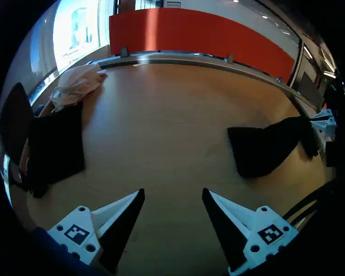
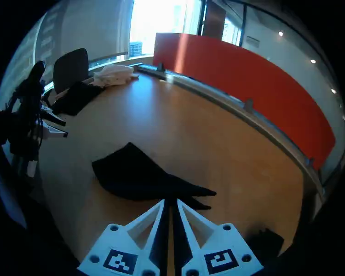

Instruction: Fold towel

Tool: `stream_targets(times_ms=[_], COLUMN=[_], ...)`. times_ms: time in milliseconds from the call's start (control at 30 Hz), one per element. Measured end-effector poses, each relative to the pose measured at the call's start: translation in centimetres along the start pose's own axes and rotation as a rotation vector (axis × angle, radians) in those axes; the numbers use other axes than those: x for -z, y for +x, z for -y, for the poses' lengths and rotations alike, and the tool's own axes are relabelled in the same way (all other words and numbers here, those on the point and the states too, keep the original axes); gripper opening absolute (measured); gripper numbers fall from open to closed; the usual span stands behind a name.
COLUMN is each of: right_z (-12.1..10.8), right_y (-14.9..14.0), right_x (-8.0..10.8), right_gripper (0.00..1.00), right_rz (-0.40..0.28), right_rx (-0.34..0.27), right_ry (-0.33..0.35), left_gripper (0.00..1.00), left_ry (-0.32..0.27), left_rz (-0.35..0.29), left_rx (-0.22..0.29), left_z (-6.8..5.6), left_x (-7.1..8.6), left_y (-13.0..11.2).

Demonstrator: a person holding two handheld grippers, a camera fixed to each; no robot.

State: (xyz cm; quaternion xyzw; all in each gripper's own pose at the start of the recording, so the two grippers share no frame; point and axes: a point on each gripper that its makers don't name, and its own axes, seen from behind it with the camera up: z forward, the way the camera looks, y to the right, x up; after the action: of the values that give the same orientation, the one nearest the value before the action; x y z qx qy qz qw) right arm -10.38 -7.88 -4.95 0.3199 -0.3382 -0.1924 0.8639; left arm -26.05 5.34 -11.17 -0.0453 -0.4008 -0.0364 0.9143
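At the worktop's (image 1: 172,129) far left corner lie a pale cloth (image 1: 78,85) and a dark pile (image 1: 57,142). The left gripper (image 1: 173,189) hangs spread and empty. Toward the right edge the black towel (image 1: 264,147) lies rumpled, one corner pinched by the closed right gripper (image 2: 171,201). Folding looks barely begun.

The left gripper (image 1: 172,193) is held low and level, well to one side of the black towel (image 1: 264,149); its two fingers are spread wide and stand apart from the cloth; in the right gripper view it shows small beyond the towel's far side, fingers pointing back toward the towel; the right gripper (image 2: 171,202) tilts down at the towel's near corner; its fingers are drawn together to a thin slit and their tips pinch the cloth; in the left gripper view it sits at the towel's raised far end.
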Motion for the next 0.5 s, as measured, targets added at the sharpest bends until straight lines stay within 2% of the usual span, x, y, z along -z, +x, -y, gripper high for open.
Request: stream_targets(times_ms=[267,500], right_z=[-0.9,-0.8], right_y=[1.6,1.6], right_x=[1.6,1.4], right_gripper=[0.07,0.08], right_rz=[-0.021,-0.018], right_rx=[0.036,0.05], right_ry=[-0.02,-0.016], left_gripper=[0.93,0.93], left_ry=[-0.002,-0.007], left_rz=[-0.003,-0.004], left_rx=[-0.005,-0.004], left_z=[-0.3,-0.6], left_x=[0.0,0.1], left_y=[0.1,0.2])
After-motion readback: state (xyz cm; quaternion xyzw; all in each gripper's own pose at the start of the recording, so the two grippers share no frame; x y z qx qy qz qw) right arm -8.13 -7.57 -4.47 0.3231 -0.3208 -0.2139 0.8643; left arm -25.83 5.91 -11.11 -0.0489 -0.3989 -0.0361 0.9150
